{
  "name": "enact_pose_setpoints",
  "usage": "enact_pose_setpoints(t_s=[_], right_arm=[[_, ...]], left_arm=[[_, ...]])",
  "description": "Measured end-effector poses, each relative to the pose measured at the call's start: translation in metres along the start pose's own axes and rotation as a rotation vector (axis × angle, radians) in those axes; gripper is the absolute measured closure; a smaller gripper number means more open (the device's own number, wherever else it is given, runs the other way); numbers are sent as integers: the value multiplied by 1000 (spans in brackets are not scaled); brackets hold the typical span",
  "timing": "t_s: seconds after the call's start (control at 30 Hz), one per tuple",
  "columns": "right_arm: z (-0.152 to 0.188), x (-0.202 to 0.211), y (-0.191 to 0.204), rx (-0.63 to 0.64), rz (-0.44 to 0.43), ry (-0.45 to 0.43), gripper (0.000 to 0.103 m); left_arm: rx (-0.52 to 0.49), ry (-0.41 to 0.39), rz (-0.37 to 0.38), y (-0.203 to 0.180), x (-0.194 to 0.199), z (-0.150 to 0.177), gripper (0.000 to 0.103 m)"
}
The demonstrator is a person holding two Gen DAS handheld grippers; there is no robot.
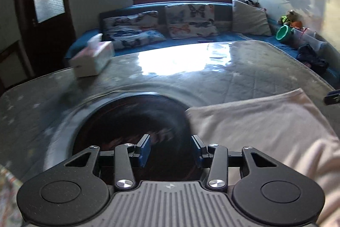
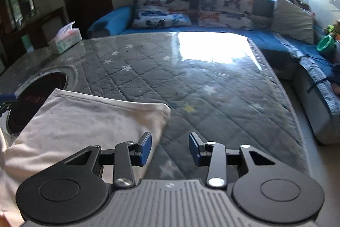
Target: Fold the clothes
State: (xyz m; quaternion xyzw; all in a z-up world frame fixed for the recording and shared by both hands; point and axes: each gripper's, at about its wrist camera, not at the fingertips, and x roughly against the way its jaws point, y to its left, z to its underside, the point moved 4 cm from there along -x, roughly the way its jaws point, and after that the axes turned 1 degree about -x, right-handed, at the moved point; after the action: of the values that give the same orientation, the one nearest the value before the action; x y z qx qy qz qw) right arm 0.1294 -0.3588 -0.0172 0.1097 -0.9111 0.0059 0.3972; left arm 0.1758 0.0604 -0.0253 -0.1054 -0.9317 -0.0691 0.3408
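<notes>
A pale pink folded garment [image 1: 265, 129] lies flat on the grey quilted table cover [image 1: 244, 82]. It also shows in the right wrist view [image 2: 85, 124]. My left gripper [image 1: 171, 148] is open and empty, above a dark round burner [image 1: 131, 120], just left of the garment's left edge. My right gripper [image 2: 170, 147] is open and empty, over the garment's right edge, with its left finger [image 2: 145, 148] above the cloth and its right finger above the cover [image 2: 212, 86].
A tissue box [image 1: 93, 57] stands at the table's far left. The dark round burner [image 2: 36, 95] is set in the table's left part. A blue sofa [image 2: 212, 20] with butterfly cushions runs behind and right of the table. A green pot [image 1: 283, 33] sits on the sofa.
</notes>
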Motion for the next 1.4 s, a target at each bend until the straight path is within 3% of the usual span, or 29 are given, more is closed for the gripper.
enact_pose_setpoints(t_s=[0.37,0.4,0.43,0.5,0.6,0.87,0.93,1.07,1.23,1.4], right_arm=[[-15,-50,9,31,-40,69,80],[-16,-51,10,37,-41,68,82],[-17,-53,11,44,-42,67,89],[-18,-55,12,56,-44,64,94],[-23,-58,15,87,-30,50,99],[-38,-61,20,138,5,-2,98],[-41,-62,21,151,11,-9,96],[-46,-64,23,176,24,-23,91],[-43,-38,41,252,-55,-29,91],[-16,-12,80,375,-182,15,91]], left_arm=[[-31,74,39,-23,-72,-19,59],[-31,74,45,-22,-75,-20,65],[-33,70,59,-22,-75,-20,79],[-48,58,57,-23,-76,-21,90],[-65,29,41,-22,-77,-24,97],[-50,13,-3,-17,-94,-43,97],[-42,21,-21,-16,-97,-44,89],[-44,-8,-34,-21,-89,-50,87],[-45,-11,85,-47,-84,-58,89],[-66,15,179,-75,-94,-58,89]])
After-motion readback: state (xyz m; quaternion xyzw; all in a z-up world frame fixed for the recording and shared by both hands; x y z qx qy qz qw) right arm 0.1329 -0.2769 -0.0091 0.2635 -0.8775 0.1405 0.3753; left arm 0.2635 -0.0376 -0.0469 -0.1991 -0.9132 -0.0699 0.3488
